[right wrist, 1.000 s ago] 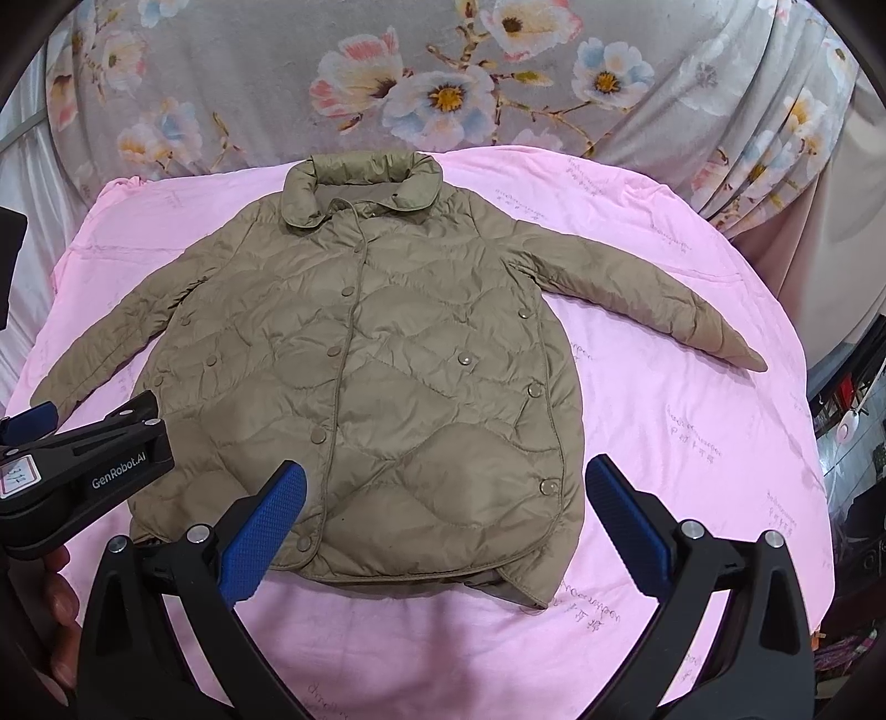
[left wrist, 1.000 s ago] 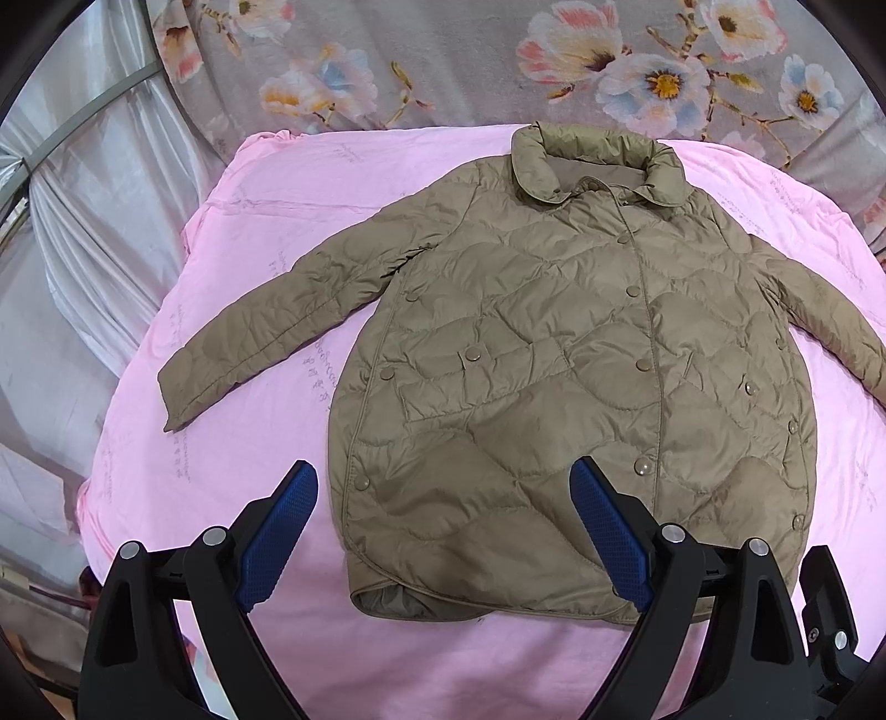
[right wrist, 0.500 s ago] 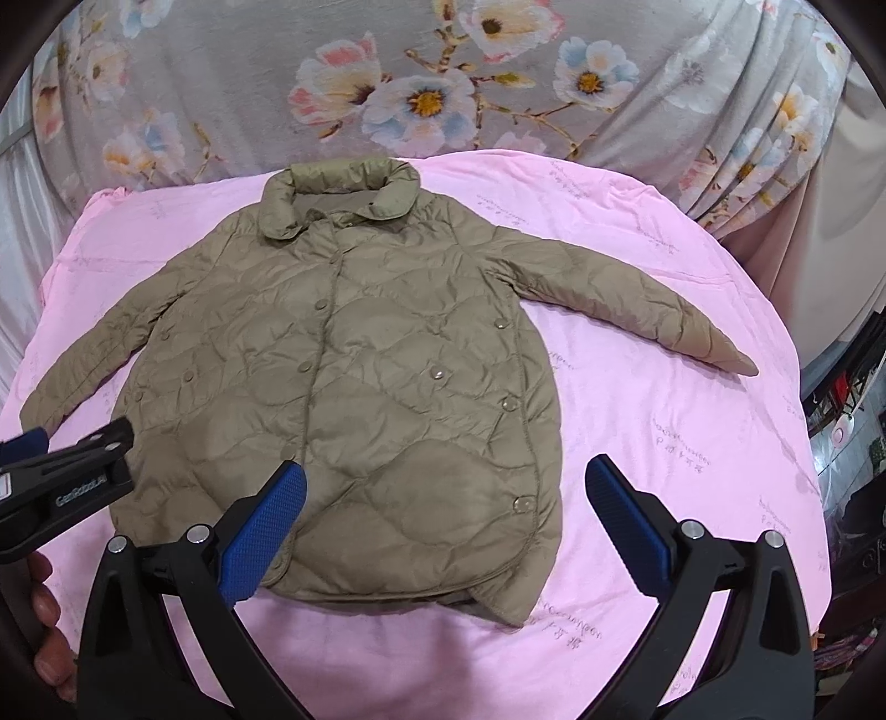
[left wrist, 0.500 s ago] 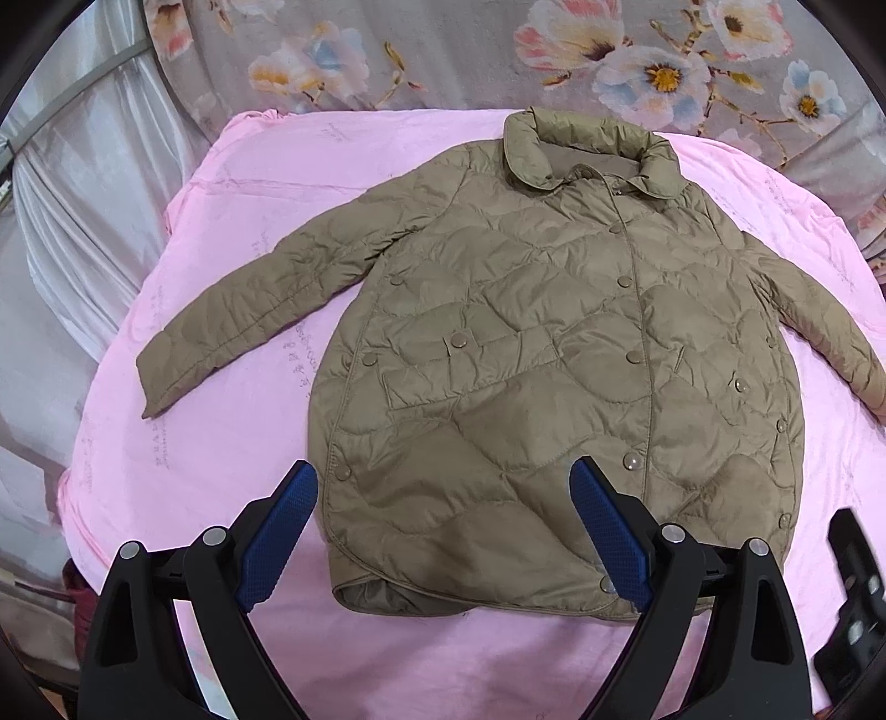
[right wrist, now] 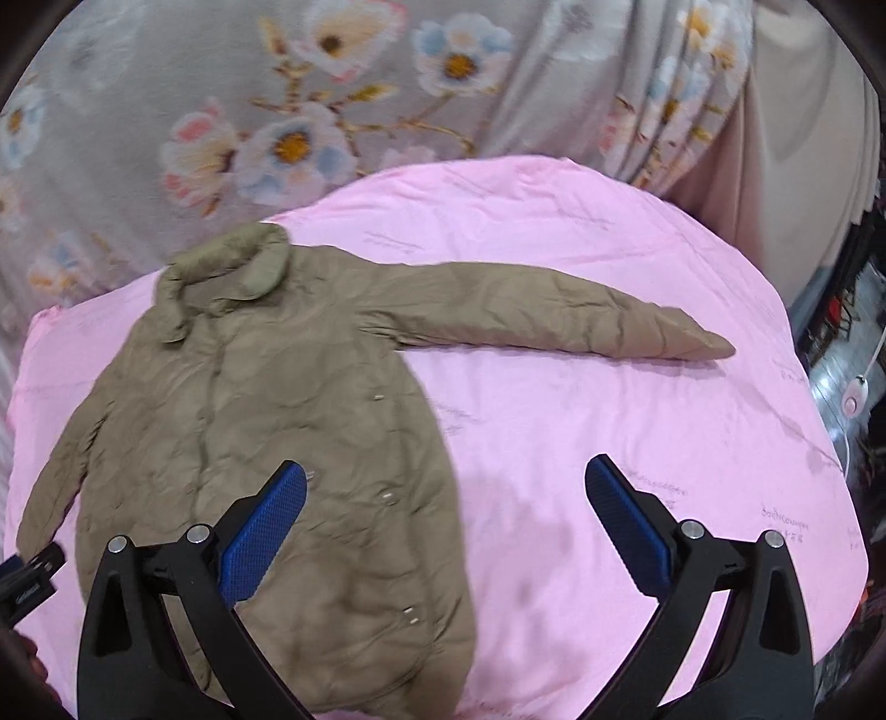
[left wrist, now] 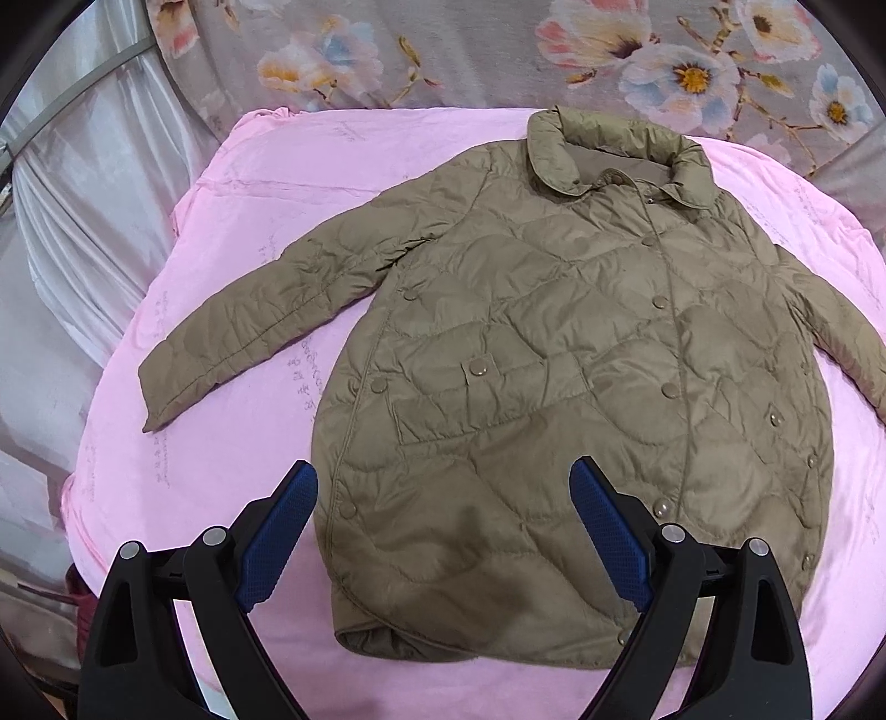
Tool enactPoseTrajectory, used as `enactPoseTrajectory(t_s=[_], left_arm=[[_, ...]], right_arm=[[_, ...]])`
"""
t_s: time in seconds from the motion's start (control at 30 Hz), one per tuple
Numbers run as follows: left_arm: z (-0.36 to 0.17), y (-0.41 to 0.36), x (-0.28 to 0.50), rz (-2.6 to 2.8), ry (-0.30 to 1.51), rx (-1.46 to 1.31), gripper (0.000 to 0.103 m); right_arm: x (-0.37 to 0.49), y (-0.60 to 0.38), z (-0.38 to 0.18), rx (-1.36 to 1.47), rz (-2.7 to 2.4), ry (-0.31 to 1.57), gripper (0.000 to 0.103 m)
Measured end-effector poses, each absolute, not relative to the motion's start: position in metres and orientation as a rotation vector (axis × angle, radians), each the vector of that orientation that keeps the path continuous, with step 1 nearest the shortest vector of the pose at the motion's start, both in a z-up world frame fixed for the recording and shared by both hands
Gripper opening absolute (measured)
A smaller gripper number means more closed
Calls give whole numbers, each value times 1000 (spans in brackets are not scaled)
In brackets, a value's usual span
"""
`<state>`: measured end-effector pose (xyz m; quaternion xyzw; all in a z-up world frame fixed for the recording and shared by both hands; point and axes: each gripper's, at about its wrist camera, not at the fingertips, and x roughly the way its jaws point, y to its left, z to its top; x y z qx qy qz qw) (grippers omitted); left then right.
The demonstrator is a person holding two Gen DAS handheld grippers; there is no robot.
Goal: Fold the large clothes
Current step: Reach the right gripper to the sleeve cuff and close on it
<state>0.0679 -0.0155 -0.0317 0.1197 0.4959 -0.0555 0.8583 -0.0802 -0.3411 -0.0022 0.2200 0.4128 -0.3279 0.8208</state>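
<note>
Jacket point(left wrist: 554, 399) lies flat, front up & buttoned, on the pink sheet point(left wrist: 266, 210) of the bed, collar toward the floral curtain point(left wrist: 443, 50), both sleeves spread out to the sides; no fold made yet. Main change: right tool point(right wrist: 446, 526) has swung off toward its own side, so the right wrist view, blurred w/ motion, now centres on the outstretched right-hand sleeve point(right wrist: 554, 315) & bare sheet, where a sec ago it looked straight down the jacket's middle. Jaws spread wide, nothing between them. Left tool point(left wrist: 443, 534) also gaping & empty, hovering over the hem; vs the earlier frame it sits closer in, the body fills more of the view & the left-hand sleeve point(left wrist: 260, 327) looks nearer. Read: both tools are splitting up, prob each heading for a sleeve, so the first step looks like folding the sleeves in across the chest. Left tool's tip shows at the lower-left edge of the right wrist view, lower than before.
</note>
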Motion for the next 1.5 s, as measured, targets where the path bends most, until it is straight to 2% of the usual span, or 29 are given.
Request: enactPoseTrajectory(t_s=[0.2, 0.53, 0.73, 0.83, 1.0, 1.17, 1.33, 1.5], left_arm=[[-39, -26, 78, -100, 1060, 272, 90], [-44, -49, 76, -113, 1063, 314, 90], [-42, -54, 88, -95, 1031, 301, 90], [-42, -53, 103, -56, 1024, 278, 90], [-46, -45, 126, 18, 1031, 217, 90], [-48, -34, 138, 76, 1023, 185, 90], [-53, -28, 142, 120, 1033, 167, 90], [-58, -33, 138, 117, 1044, 160, 90]], right_arm=[[-65, -365, -22, 484, -738, 982, 98], [-63, -377, -37, 522, -706, 990, 98], [-84, -439, -62, 758, -659, 791, 98], [-108, -497, -97, 993, -708, 642, 98], [-133, -568, -146, 1181, -842, 491, 98], [-150, -599, -141, 1245, -892, 309, 98], [-138, -618, -138, 1206, -982, 386, 98], [-154, -613, -147, 1288, -956, 355, 98]])
